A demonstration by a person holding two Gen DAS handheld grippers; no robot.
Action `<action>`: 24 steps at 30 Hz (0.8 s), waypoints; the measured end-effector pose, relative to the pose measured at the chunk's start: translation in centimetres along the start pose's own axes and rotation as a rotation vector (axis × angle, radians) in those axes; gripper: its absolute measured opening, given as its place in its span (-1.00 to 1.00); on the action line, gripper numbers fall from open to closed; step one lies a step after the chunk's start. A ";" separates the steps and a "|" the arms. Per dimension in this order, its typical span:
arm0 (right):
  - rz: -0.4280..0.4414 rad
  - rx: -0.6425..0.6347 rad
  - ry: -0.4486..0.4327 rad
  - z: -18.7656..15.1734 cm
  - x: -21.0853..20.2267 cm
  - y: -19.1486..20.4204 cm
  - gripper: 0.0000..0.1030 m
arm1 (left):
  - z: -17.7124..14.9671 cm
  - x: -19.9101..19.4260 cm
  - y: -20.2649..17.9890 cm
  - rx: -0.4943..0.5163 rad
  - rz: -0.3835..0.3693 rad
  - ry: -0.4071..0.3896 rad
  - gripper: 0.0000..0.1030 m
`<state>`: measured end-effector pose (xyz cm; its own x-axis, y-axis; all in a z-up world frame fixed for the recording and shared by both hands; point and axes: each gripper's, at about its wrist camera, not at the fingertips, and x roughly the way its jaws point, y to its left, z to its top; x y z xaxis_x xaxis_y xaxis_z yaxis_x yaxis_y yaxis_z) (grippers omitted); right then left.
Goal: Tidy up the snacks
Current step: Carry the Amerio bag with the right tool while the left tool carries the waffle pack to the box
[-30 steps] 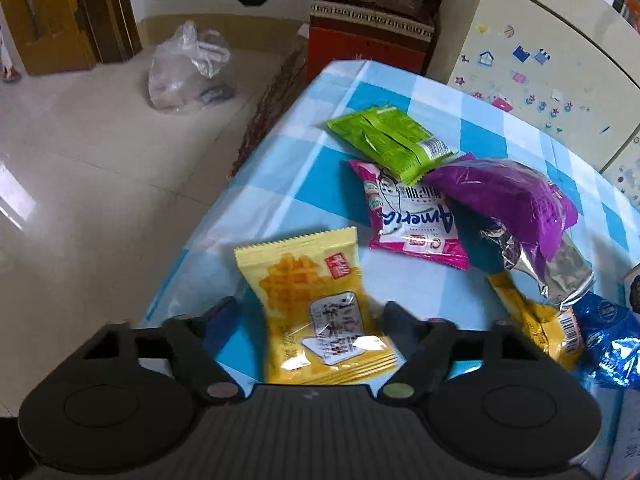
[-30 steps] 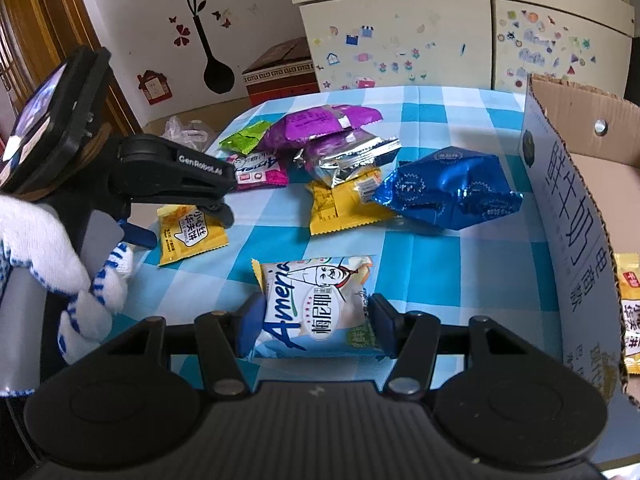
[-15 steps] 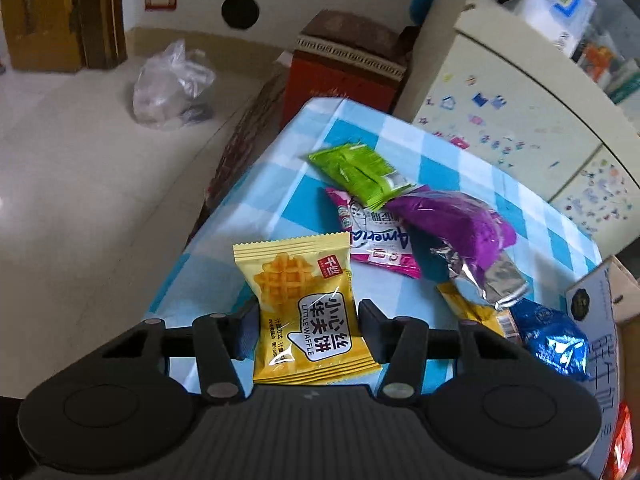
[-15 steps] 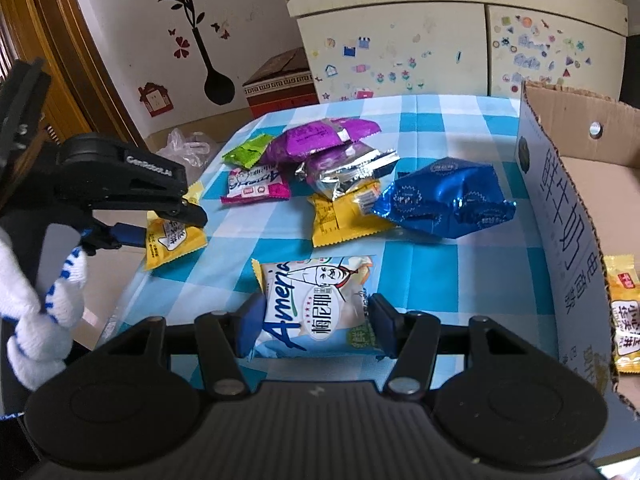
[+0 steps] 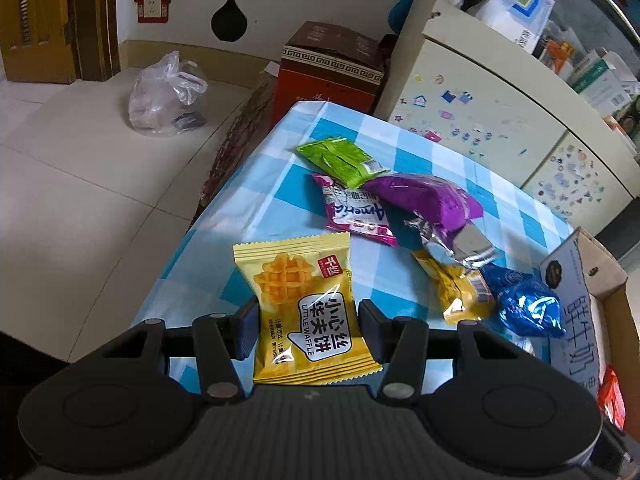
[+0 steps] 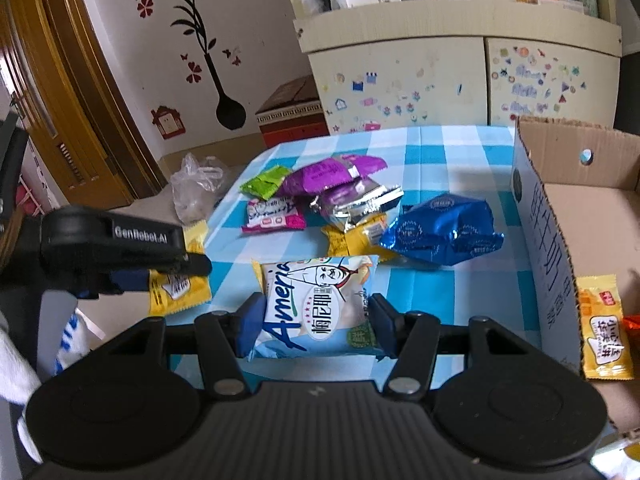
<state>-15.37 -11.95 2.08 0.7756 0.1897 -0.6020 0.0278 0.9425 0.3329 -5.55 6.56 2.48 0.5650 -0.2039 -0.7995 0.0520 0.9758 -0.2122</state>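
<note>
Each gripper pinches a snack for transfer to the cardboard box (image 6: 580, 208): left gripper (image 5: 306, 326) a yellow waffle packet (image 5: 304, 312), right gripper (image 6: 316, 322) a pale-blue packet (image 6: 316, 308).

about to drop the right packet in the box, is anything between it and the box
Only the box's near wall itself, which rises beside the packet in the right gripper. The tablecloth between them is bare, so lift over the wall.
</note>
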 end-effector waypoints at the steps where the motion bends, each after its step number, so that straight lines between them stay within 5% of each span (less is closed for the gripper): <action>1: 0.002 -0.001 -0.008 0.1 -0.3 0.1 0.11 | -0.1 -0.2 -0.1 0.005 -0.001 -0.002 0.11; 24: -0.009 0.033 -0.119 1.4 -6.0 -0.9 0.11 | -1.6 -4.6 -3.9 0.068 -0.076 -0.048 0.11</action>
<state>-19.18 -14.29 6.39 0.8447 0.1452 -0.5151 0.0547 0.9340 0.3530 -9.63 3.59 6.08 0.5957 -0.2749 -0.7547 0.1510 0.9612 -0.2309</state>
